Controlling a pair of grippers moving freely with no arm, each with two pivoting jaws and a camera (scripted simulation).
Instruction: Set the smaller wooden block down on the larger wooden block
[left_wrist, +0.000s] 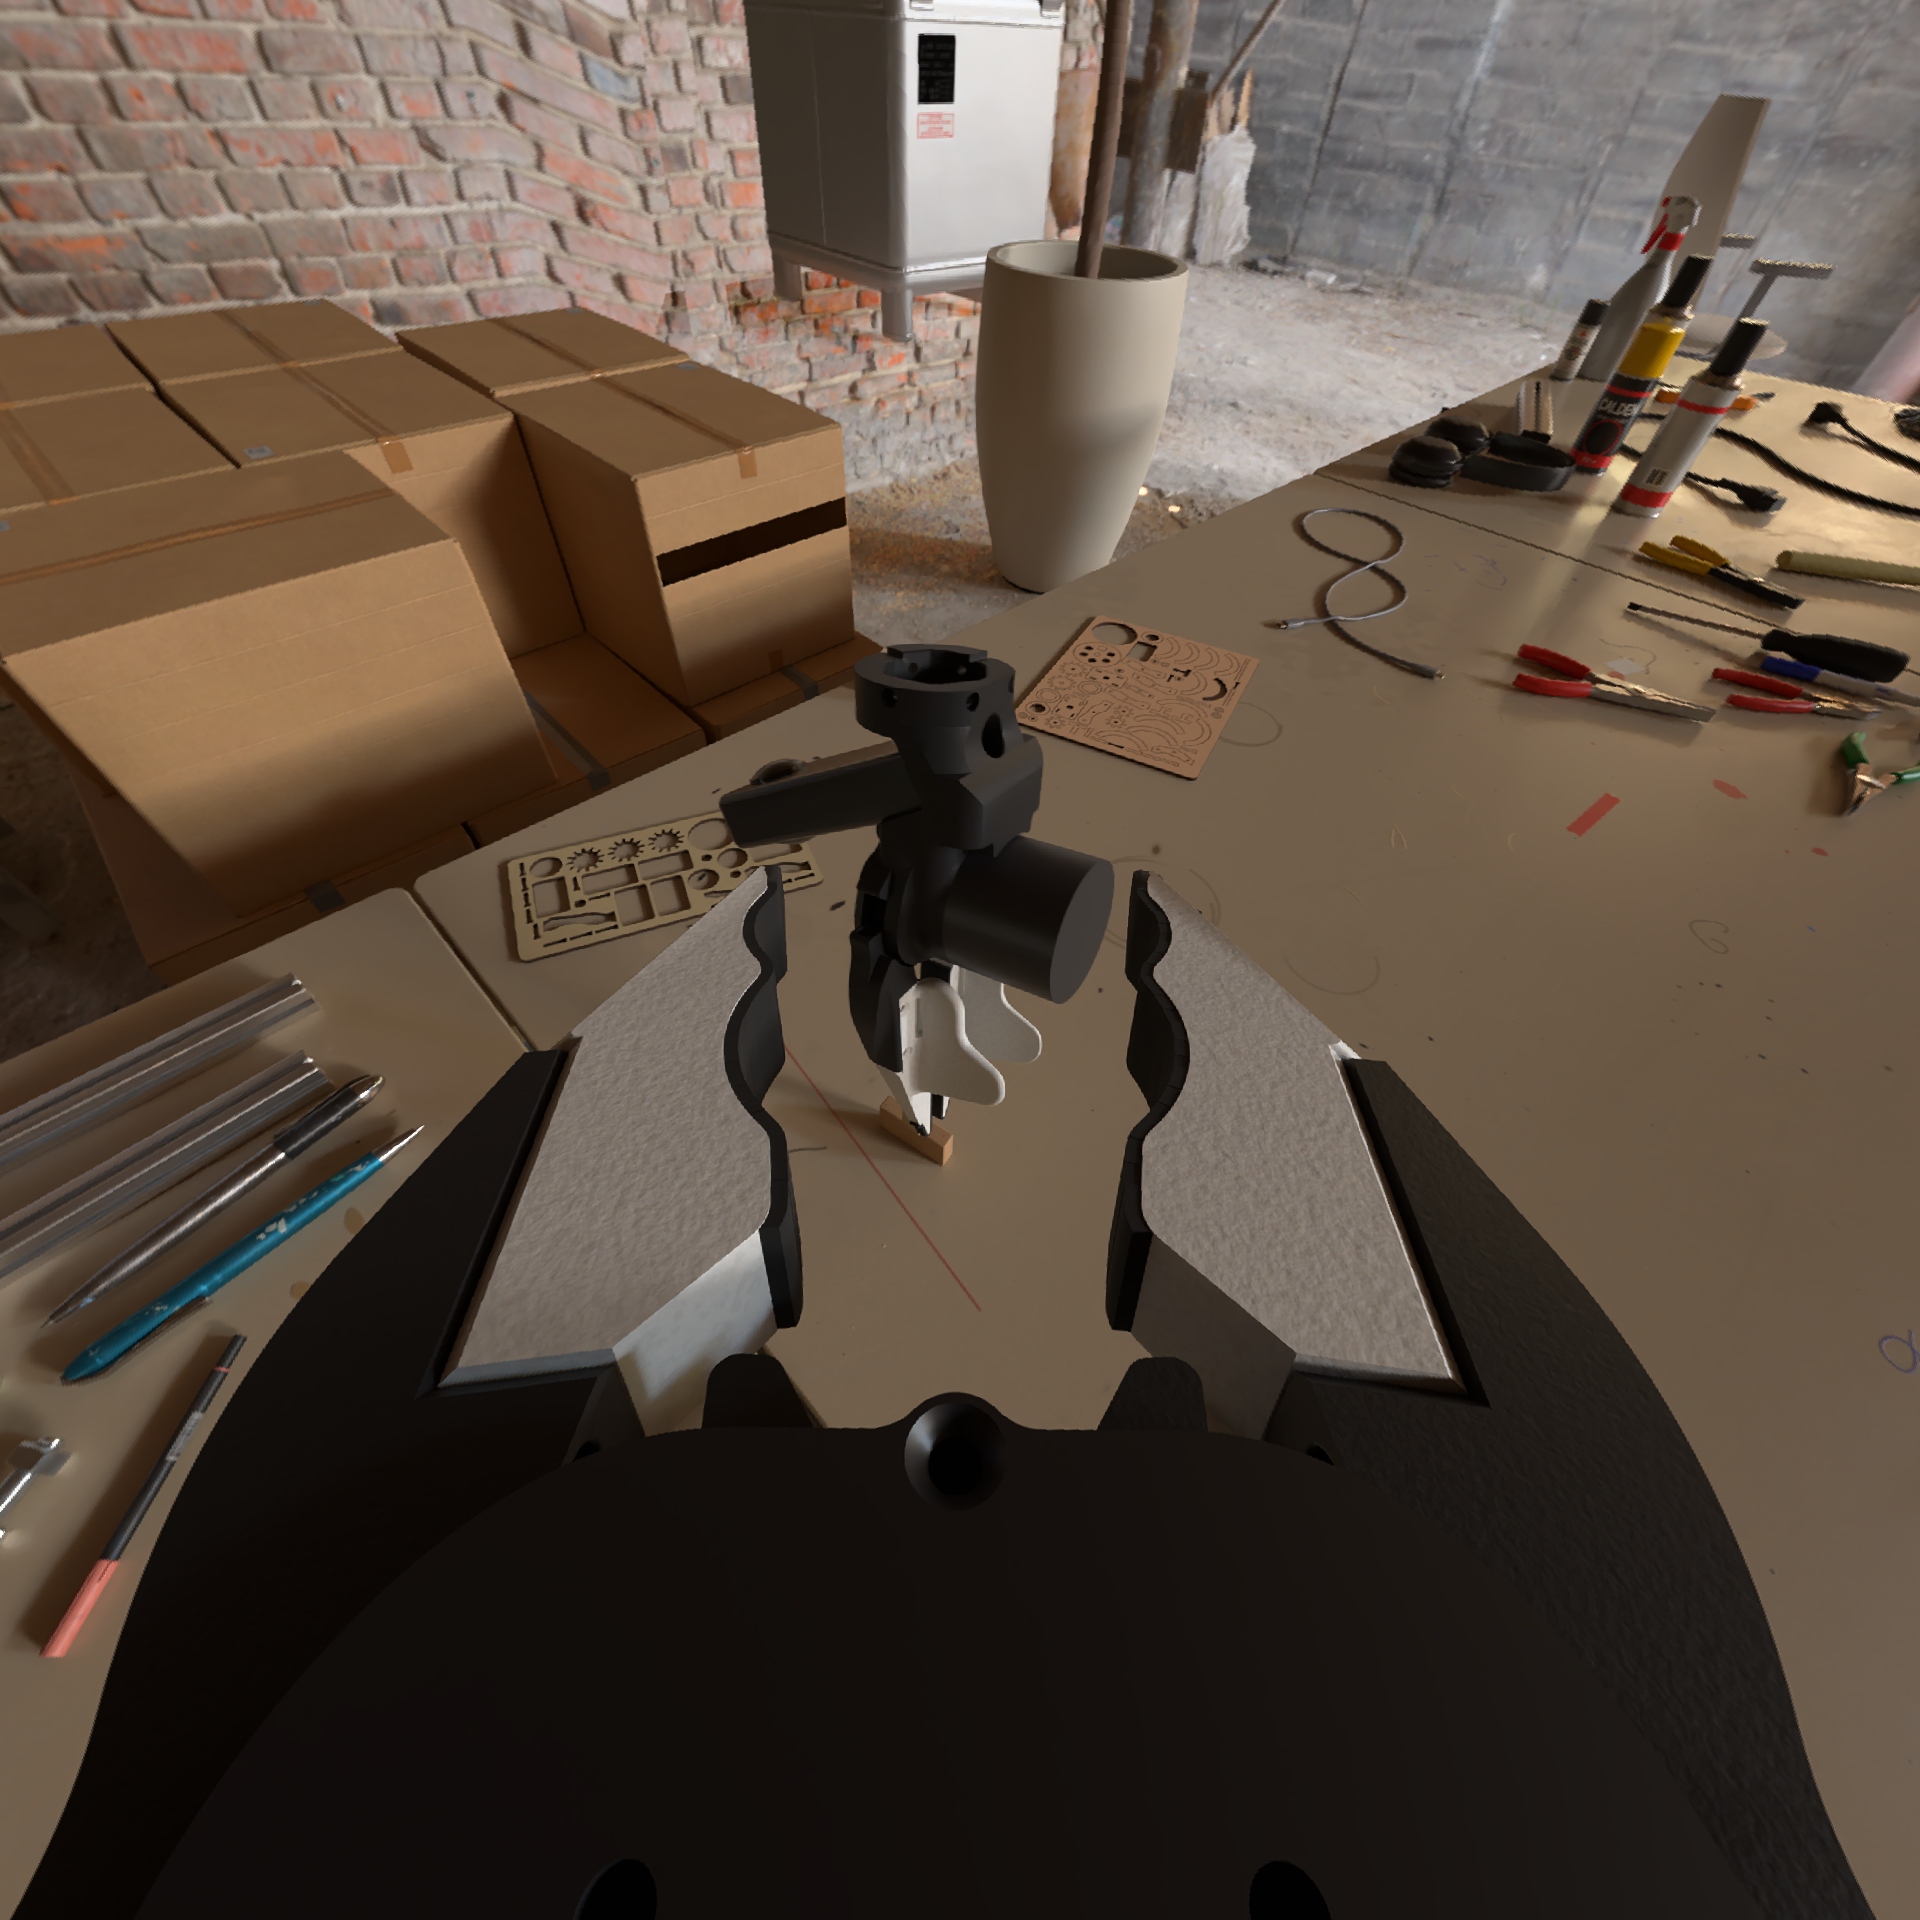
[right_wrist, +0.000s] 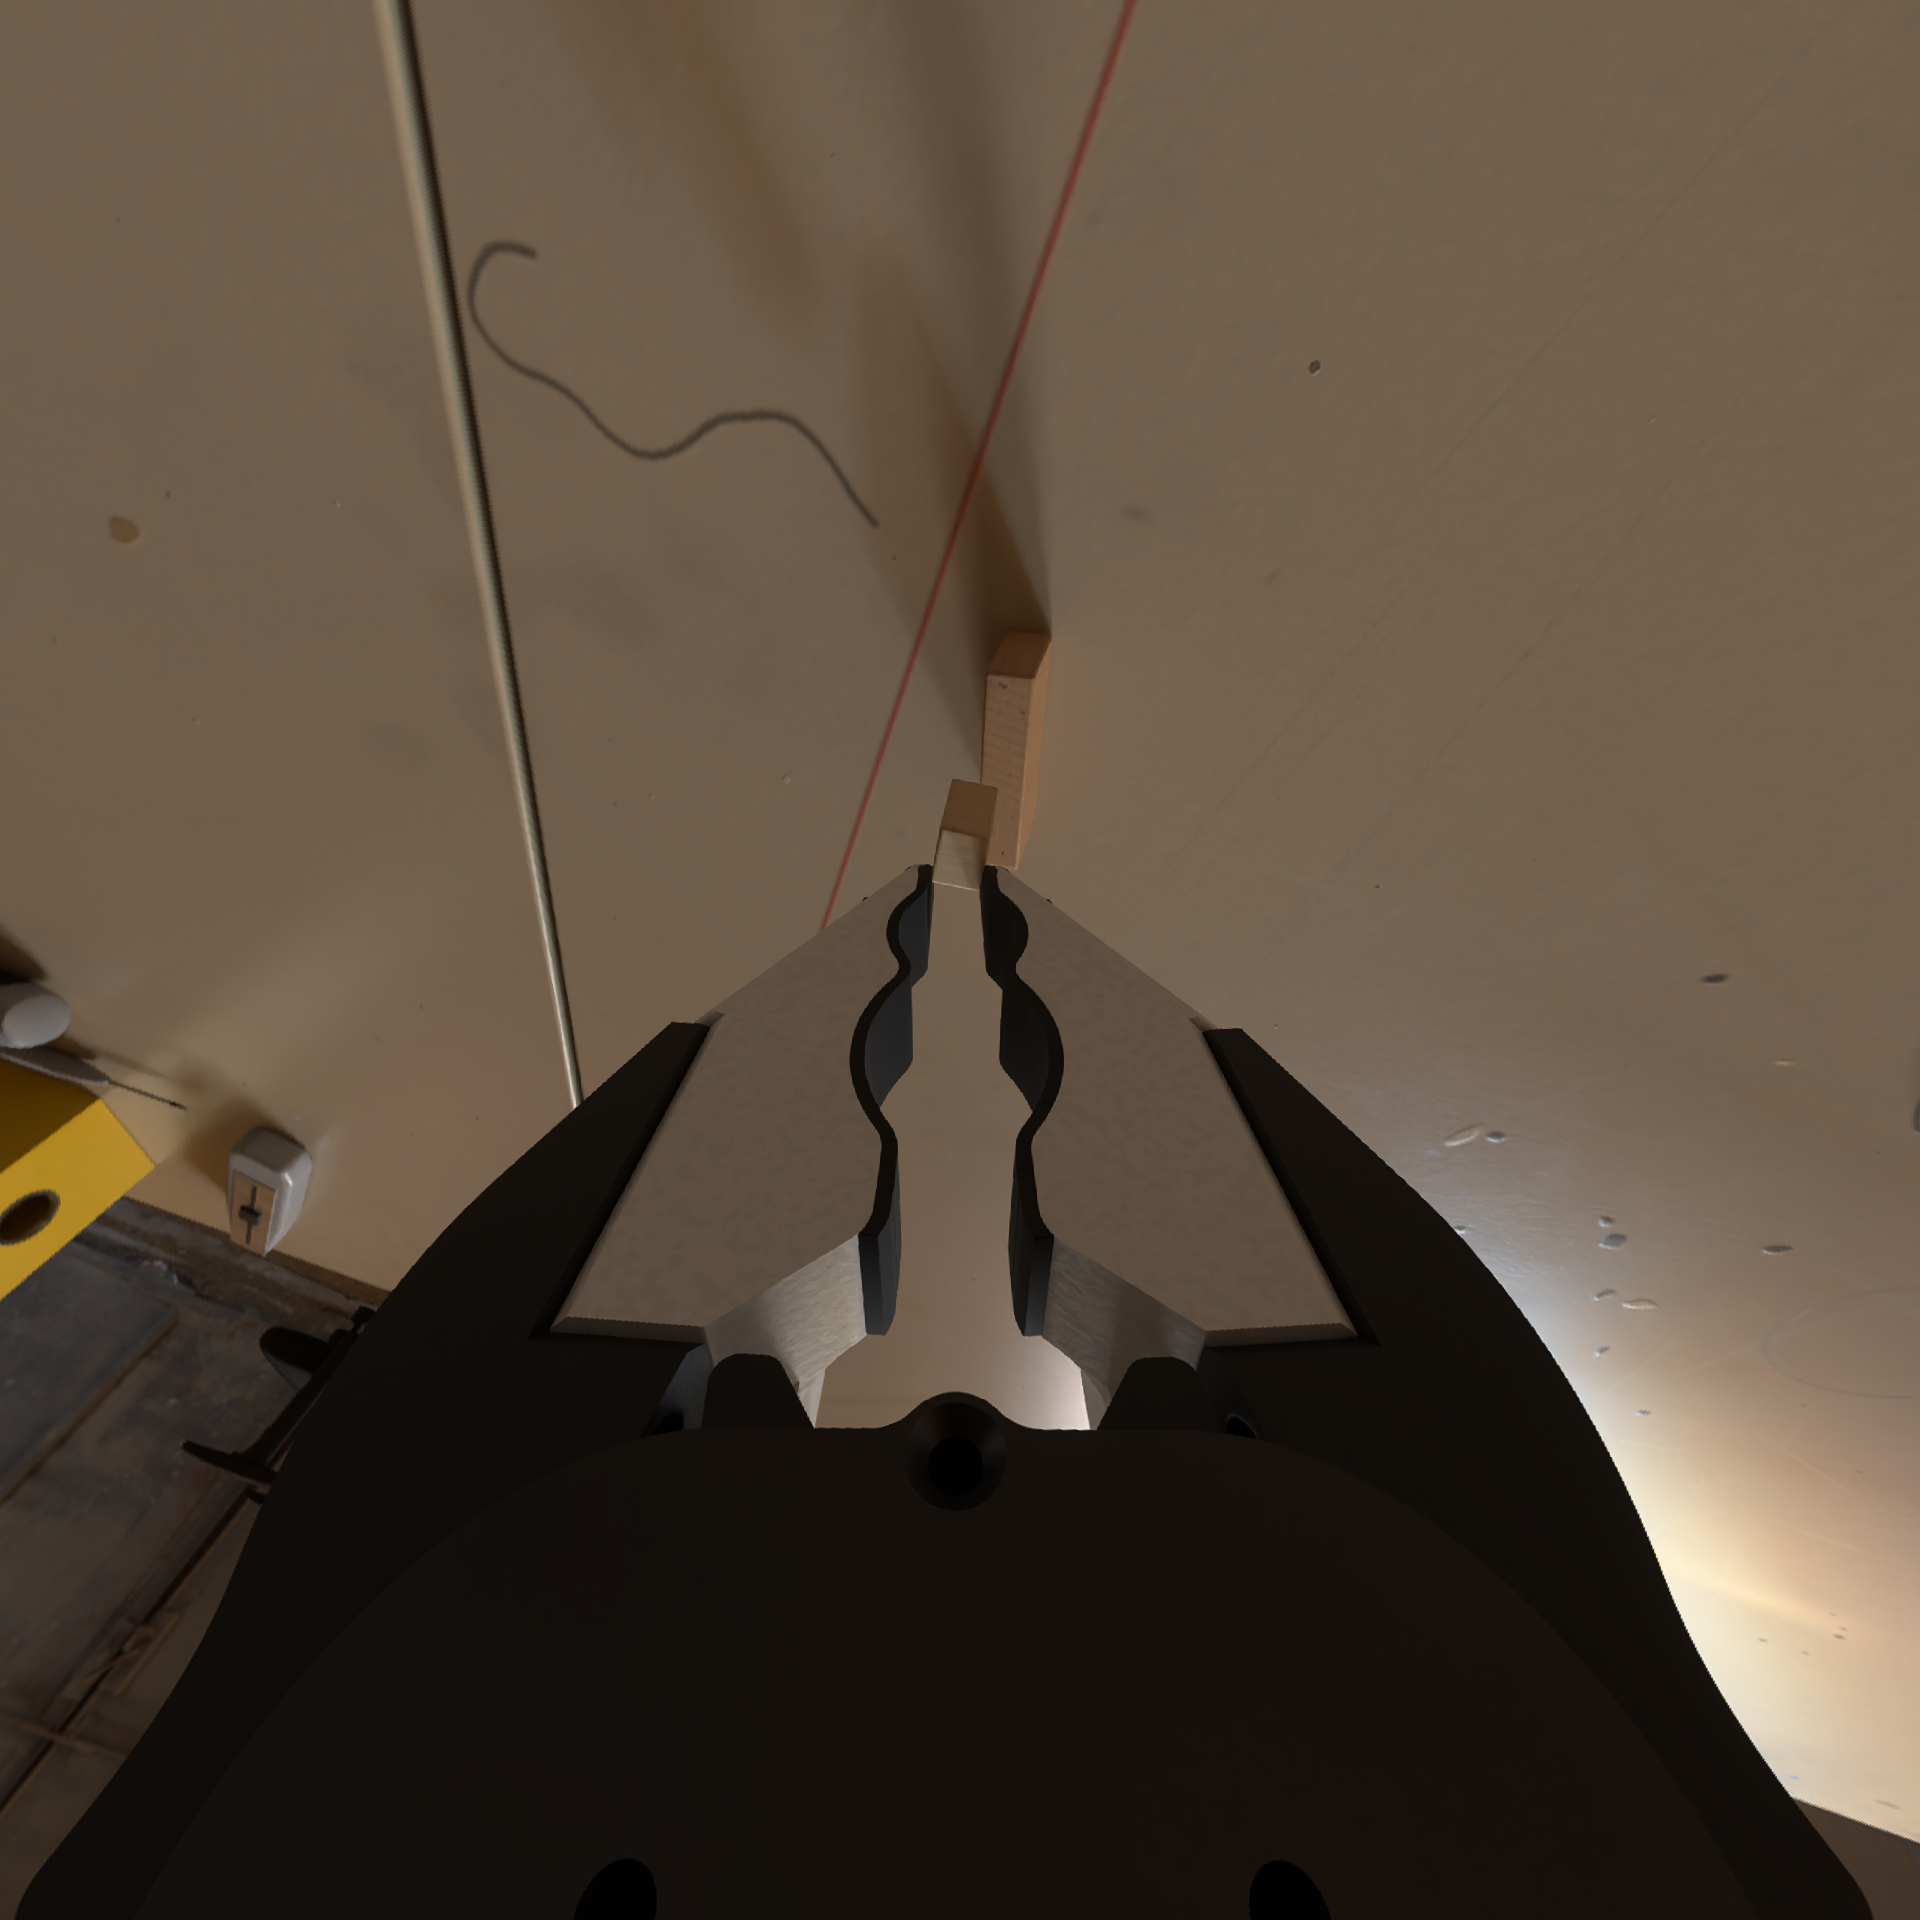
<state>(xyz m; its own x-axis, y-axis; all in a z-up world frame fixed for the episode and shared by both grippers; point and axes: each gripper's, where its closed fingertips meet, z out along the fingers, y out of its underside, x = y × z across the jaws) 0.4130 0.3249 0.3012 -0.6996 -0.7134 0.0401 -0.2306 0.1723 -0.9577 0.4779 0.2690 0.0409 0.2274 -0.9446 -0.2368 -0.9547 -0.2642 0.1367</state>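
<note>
In the right wrist view my right gripper points down at the table and is shut on the smaller wooden block, a pale cube pinched at the fingertips. The larger wooden block lies flat on the table just beyond it, and the cube overlaps its near end. I cannot tell whether they touch. In the left wrist view my left gripper is open and empty, a little back from the right gripper. That gripper's fingertips sit on the larger block. The cube is hidden there.
Pens and metal rods lie at the left, and two cut-out sheets lie behind. Pliers and tubes are at the right. Cardboard boxes stand beyond the table. A thin rod and a yellow box lie near the table edge.
</note>
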